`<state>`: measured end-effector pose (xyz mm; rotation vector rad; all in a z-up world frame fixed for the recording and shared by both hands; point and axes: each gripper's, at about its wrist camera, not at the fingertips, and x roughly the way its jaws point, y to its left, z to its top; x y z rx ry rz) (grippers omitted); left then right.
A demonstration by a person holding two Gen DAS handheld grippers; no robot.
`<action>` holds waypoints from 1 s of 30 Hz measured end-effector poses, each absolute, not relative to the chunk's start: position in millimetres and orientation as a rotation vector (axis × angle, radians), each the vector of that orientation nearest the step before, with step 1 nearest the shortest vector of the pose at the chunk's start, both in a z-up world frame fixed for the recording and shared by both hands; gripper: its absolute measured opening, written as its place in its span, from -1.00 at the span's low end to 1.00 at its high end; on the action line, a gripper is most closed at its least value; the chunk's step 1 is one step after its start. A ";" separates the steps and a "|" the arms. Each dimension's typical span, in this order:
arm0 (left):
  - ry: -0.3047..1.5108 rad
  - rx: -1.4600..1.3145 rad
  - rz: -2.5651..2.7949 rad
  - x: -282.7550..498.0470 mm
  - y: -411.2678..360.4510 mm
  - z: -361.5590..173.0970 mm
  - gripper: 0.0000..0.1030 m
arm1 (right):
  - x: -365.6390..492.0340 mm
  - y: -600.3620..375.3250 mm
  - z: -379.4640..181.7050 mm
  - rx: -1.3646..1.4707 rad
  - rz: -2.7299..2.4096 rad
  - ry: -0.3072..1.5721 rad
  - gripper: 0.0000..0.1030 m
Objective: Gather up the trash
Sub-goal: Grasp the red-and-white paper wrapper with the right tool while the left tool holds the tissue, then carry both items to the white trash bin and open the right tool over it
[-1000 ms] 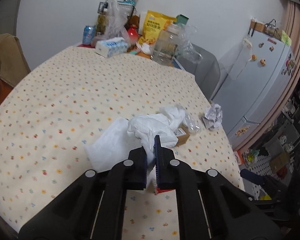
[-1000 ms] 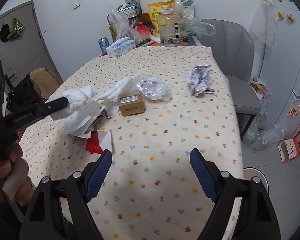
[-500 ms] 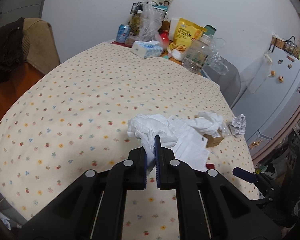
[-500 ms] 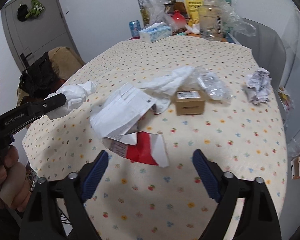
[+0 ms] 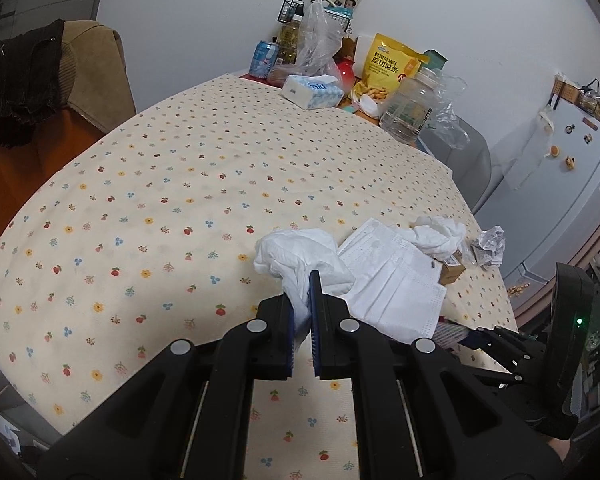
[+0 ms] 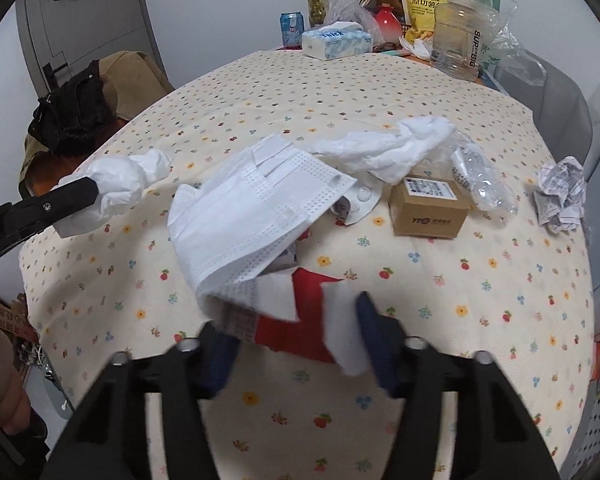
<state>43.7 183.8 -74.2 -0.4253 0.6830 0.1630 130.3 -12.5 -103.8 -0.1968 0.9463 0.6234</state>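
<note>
The left gripper [image 5: 302, 312] has its fingers pressed together on a crumpled white tissue [image 5: 296, 258], held above the near part of the bench [image 5: 180, 184], which wears a cream cloth dotted with small flowers. The right gripper [image 6: 296, 344] has its fingers spread around a red and white torn wrapper [image 6: 300, 320] at the bench's near edge (whether they touch it is unclear). A white face mask [image 6: 252, 216] overlaps the wrapper. Beyond lie a twisted white tissue [image 6: 384, 148], a small closed cardboard box [image 6: 430, 210], a clear plastic wrapper [image 6: 480, 176] and a crumpled paper ball [image 6: 562, 196]. A tissue box [image 6: 336, 42] at the far end has a sheet poking out.
</note>
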 end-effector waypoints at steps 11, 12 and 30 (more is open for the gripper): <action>0.663 -0.388 0.108 47.0 150.0 -58.5 -0.86 | 112.7 -53.5 -80.4 -0.136 0.612 0.890 -0.40; 0.661 -0.382 0.100 47.8 145.3 -56.8 -0.86 | 111.7 -58.5 -77.8 -0.130 0.607 0.884 -0.40; 0.652 -0.259 -0.101 85.7 39.0 -32.9 -0.86 | 104.6 -188.3 -45.6 0.014 0.398 0.804 -0.40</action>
